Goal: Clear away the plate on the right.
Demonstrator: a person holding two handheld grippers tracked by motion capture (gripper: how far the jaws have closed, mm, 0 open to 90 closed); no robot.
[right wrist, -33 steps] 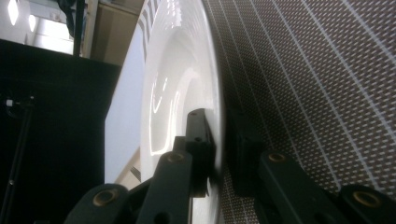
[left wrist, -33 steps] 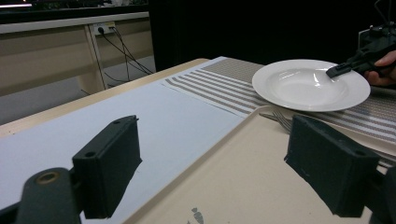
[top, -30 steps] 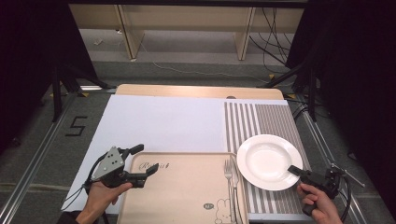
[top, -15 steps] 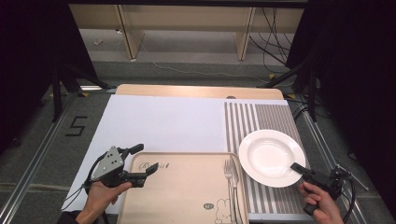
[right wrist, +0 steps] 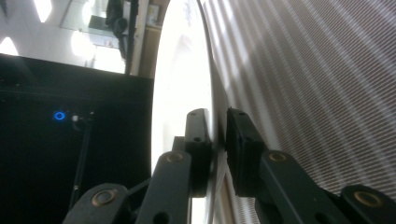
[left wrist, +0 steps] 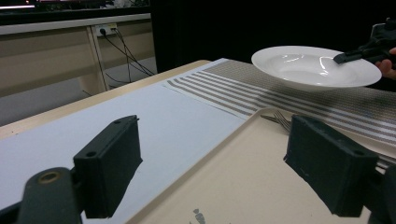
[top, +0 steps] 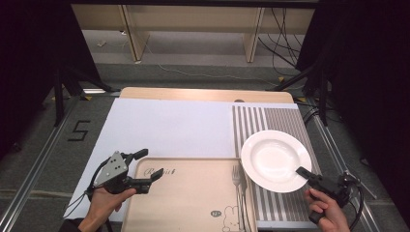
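High view | right tool [top: 303, 172] clamps near rim of round white ceramic plate [top: 274, 158], raised above striped grey placemat [top: 270, 121] | left tool [top: 147, 165] gapes empty over beige plastic tray [top: 193, 193] | advice: keep plate level, lower gently.

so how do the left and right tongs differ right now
The left tongs stand wide open with nothing between their jaws, while the right tongs are clamped on the rim of the white plate. The left tongs sit at the beige tray's left edge; the right tongs hold the plate lifted above the striped mat. Both are black and hand-held.
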